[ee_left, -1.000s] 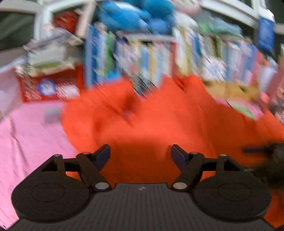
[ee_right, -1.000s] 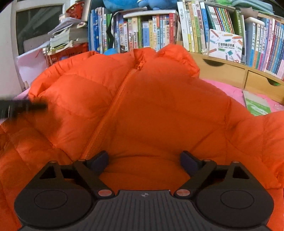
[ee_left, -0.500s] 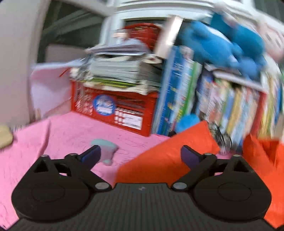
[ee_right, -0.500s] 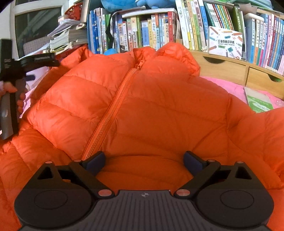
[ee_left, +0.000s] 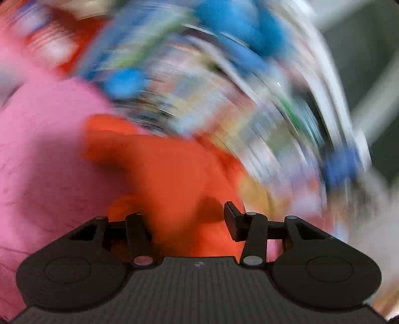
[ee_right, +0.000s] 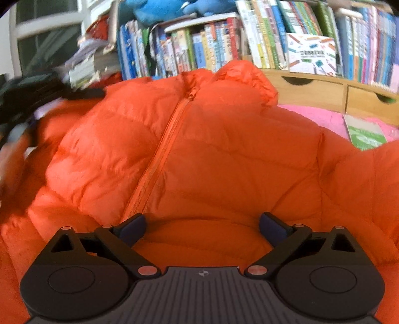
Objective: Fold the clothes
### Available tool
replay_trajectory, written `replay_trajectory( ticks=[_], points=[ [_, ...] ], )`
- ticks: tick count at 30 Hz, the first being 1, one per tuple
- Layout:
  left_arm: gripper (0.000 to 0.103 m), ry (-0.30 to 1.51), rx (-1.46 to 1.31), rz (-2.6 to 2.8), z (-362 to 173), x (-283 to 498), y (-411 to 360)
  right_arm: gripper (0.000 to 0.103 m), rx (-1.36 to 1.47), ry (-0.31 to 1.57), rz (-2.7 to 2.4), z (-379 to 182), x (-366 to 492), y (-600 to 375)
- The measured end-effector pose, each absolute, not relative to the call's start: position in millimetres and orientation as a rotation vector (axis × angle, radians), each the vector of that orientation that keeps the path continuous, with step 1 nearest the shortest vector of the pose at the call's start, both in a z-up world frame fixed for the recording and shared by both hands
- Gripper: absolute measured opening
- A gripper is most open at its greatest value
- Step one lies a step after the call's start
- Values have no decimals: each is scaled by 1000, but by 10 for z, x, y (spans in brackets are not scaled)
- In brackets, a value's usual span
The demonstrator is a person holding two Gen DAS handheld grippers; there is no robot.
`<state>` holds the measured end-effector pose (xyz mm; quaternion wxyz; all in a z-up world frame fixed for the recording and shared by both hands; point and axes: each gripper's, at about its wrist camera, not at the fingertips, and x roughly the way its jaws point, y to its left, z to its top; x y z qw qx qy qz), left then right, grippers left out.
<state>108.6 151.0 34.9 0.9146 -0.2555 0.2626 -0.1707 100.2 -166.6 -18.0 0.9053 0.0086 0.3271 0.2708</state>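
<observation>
An orange puffer jacket point(ee_right: 224, 149) lies zipped, front up, on a pink cloth point(ee_right: 311, 112). My right gripper point(ee_right: 202, 226) hovers over its lower hem, open, with nothing pinched. The left wrist view is badly blurred. There my left gripper point(ee_left: 183, 221) is at an outer edge of the jacket point(ee_left: 162, 169). Its jaws are closing, and a bulge of orange fabric fills the gap between them. In the right wrist view the left gripper point(ee_right: 82, 94) is a dark smear at the jacket's far left side.
A packed bookshelf point(ee_right: 249, 44) with blue plush toys point(ee_right: 159, 10) on top runs along the back. Wooden drawers point(ee_right: 324, 89) stand at the right. A green booklet point(ee_right: 364, 134) lies on the pink cloth beside the jacket's right sleeve.
The left gripper swung and rolled from facing the pink cloth and red crate back onto the jacket's edge. Its jaws narrowed around fabric. The right gripper stayed put and opened slightly wider.
</observation>
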Motion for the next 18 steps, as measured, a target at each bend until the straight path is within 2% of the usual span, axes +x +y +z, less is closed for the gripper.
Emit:
replay_trajectory(
  ticks=[5, 10, 12, 14, 16, 18],
  points=[
    [63, 509, 59, -454, 530, 355, 712, 98, 200, 662, 571, -208, 1063, -1932],
    [72, 471, 190, -494, 475, -85, 464, 93, 281, 646, 560, -212, 1090, -2060],
    [72, 429, 52, -451, 525, -127, 605, 91, 298, 641, 559, -208, 1102, -2093],
    [73, 361, -206, -384, 563, -130, 946, 91, 308, 641, 563, -205, 1117, -2111],
    [84, 268, -554, -276, 561, -96, 1421, 91, 305, 642, 564, -197, 1130, -2105],
    [84, 266, -802, -162, 479, 119, 1810, 91, 305, 642, 566, -197, 1127, -2106]
  ],
)
